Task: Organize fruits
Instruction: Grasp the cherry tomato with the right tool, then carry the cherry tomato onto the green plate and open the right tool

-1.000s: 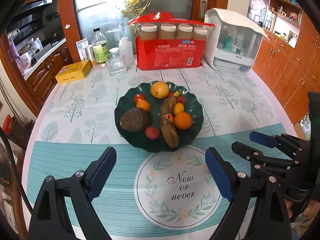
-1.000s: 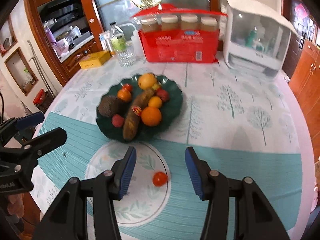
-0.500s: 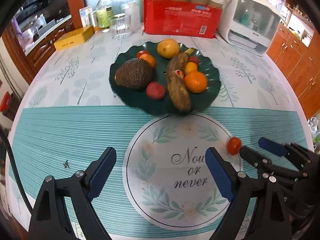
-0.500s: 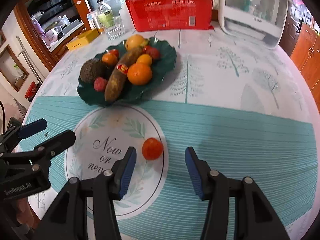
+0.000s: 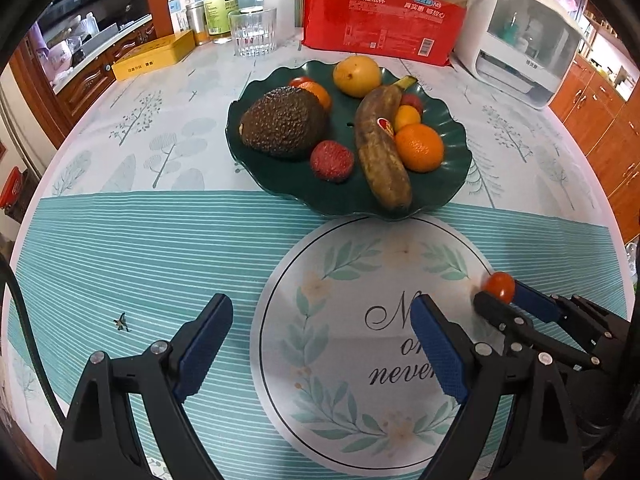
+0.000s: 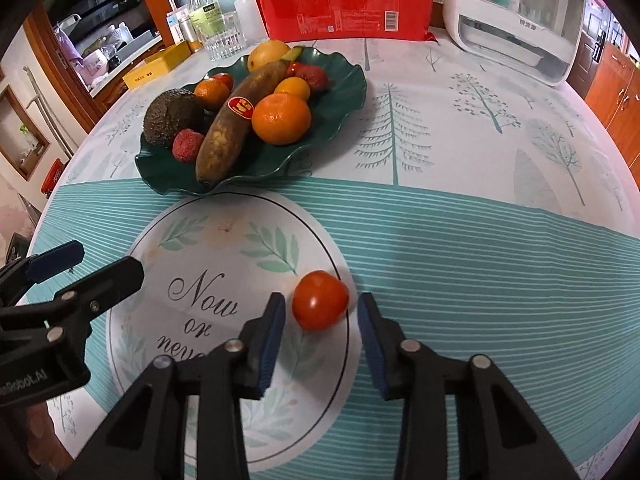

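Ahead of my jaws, the red cup package [image 6: 344, 4] loses its top to the picture's edge. On the plate [image 5: 456, 168], the banana [image 5: 380, 148] hides part of a red fruit [image 5: 412, 102]. My right finger [image 5: 496, 312] covers the tomato's [image 5: 499, 286] underside.

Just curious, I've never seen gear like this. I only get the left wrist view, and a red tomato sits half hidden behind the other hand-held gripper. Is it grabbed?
Observer: No. In the right wrist view the tomato lies between the open fingers of the right hand-held gripper, with a gap on each side.
Operator: Is it up in the air?
Observer: It seems to rest on the cloth, right on the printed ring.
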The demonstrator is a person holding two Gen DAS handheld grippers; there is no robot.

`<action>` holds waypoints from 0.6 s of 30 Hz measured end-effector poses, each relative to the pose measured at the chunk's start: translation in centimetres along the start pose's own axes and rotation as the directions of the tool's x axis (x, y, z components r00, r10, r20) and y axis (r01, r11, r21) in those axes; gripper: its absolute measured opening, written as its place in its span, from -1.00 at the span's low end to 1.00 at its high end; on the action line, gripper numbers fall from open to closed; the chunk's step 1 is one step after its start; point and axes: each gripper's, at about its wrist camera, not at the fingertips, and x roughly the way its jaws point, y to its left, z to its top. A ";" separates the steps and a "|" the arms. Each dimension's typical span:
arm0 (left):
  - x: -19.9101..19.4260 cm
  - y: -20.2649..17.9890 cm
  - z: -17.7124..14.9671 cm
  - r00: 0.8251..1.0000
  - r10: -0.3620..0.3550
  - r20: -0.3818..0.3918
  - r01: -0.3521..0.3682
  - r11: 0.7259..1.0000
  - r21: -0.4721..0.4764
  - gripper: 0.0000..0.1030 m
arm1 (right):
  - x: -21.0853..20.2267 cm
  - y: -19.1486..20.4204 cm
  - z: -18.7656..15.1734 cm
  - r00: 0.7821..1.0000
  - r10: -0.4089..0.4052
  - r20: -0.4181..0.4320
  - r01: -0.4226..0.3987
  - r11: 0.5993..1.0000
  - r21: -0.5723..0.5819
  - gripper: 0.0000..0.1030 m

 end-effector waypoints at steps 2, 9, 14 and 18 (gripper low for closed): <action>0.2 0.1 0.0 1.000 0.001 -0.002 -0.001 1.000 -0.001 0.74 | 0.1 0.2 0.1 1.000 -0.008 0.006 0.008 1.000 -0.008 -0.42; 0.5 0.3 -0.4 1.000 0.000 -0.011 0.000 1.000 -0.006 0.74 | 0.1 0.9 -0.2 0.999 -0.042 0.023 0.042 0.998 -0.043 -0.47; 0.4 0.3 -0.8 1.000 -0.005 -0.017 0.004 1.000 -0.005 0.74 | -0.2 1.3 -0.6 1.000 -0.023 0.015 0.024 0.998 -0.051 -0.47; 0.2 0.4 -1.0 1.000 -0.001 -0.020 0.000 1.000 -0.007 0.74 | -0.8 1.9 -0.8 1.000 -0.001 0.016 0.002 0.998 -0.057 -0.47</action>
